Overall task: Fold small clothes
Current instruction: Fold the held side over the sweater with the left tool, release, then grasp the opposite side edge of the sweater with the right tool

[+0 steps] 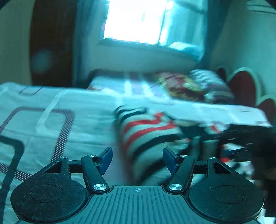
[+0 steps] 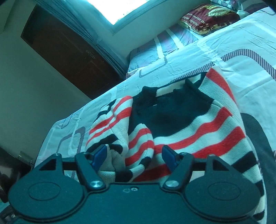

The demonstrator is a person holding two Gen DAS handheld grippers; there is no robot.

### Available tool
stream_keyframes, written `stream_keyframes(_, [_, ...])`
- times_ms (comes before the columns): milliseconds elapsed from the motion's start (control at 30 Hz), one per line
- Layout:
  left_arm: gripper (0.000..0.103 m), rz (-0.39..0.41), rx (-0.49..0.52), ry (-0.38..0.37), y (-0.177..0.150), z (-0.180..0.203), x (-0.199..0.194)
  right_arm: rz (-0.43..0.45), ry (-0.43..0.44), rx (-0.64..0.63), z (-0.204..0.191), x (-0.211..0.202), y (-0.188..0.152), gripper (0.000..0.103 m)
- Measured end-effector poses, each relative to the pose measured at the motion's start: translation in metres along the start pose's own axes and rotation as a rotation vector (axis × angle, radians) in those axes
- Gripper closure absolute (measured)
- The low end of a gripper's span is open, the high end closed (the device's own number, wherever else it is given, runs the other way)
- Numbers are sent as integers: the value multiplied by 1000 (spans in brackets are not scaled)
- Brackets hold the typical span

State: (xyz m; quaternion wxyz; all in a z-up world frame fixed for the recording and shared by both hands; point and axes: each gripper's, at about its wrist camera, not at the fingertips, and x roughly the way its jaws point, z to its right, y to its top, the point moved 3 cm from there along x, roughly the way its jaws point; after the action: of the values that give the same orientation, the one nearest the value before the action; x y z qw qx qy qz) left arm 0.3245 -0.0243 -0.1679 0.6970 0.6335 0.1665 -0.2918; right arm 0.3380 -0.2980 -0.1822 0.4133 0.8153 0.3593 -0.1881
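The striped sweater (image 2: pixel 181 124) lies bunched on the bed (image 2: pixel 224 43), nearer the right gripper (image 2: pixel 133 157), whose open jaws straddle a fold; the left gripper (image 1: pixel 137 159) hangs open, empty.

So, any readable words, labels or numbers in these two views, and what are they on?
"perfec": partial word on the maroon feather-print pillow, right wrist view.
The rest of the pillow's lettering is too small and skewed to read.
Striped sweater: no text visible.
Left wrist view: too blurred to read anything.
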Motion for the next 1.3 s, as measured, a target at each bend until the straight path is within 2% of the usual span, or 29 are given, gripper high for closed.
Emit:
stream_keyframes(67, [39,-45,-22,5,-2,-1,22,-4,14,14,-2,6,2,26])
stream_keyframes(167, [39,-48,23,-15,-10,15,37,-26,10,9,-4,14,3,25])
stream_keyframes(300, [39,-103,40,-79,-18,40,51,-30,15,13,-3,17,5,23])
stream_keyframes(367, [39,-88,77,-62,-23,46,52,-45,3,2,-4,21,4,20])
stream_keyframes(500, [39,-77,103,-76,-28,48,47,-63,3,-28,-9,27,4,16])
stream_keyframes(567, [39,-73,142,-75,-30,49,47,-104,-24,-64,-13,37,1,16])
stream_keyframes(633, [39,-79,134,-79,-30,46,49,-124,-67,-122,-20,46,-1,23])
stream_keyframes(700, [39,-83,141,-77,-30,45,49,-142,-62,-172,-27,49,-5,61])
stream_keyframes(733, [39,-84,144,-74,-29,45,49,-137,-63,-194,-32,47,-8,63])
stream_keyframes(767, [39,-84,144,-75,-29,45,49,-127,-67,-251,-39,44,-11,71])
stream_keyframes(800, [39,-85,139,-75,-28,44,48,-107,-66,-296,-45,39,-14,75])
stream_keyframes(933, [36,-60,68,-122,-22,36,38,8,-73,-295,-43,8,-14,79])
stream_keyframes(1000, [28,-32,73,-117,-17,38,33,61,-110,-318,-38,-11,-12,79])
stream_keyframes(1067, [28,-14,73,-128,-12,42,30,87,-137,-319,-31,-27,-9,79])
stream_keyframes(1167, [28,-23,80,-141,-11,51,34,139,-224,-358,-16,-49,-10,79])
stream_keyframes(1300, [27,-35,95,-184,-14,68,40,188,-294,-324,12,-73,-14,79])
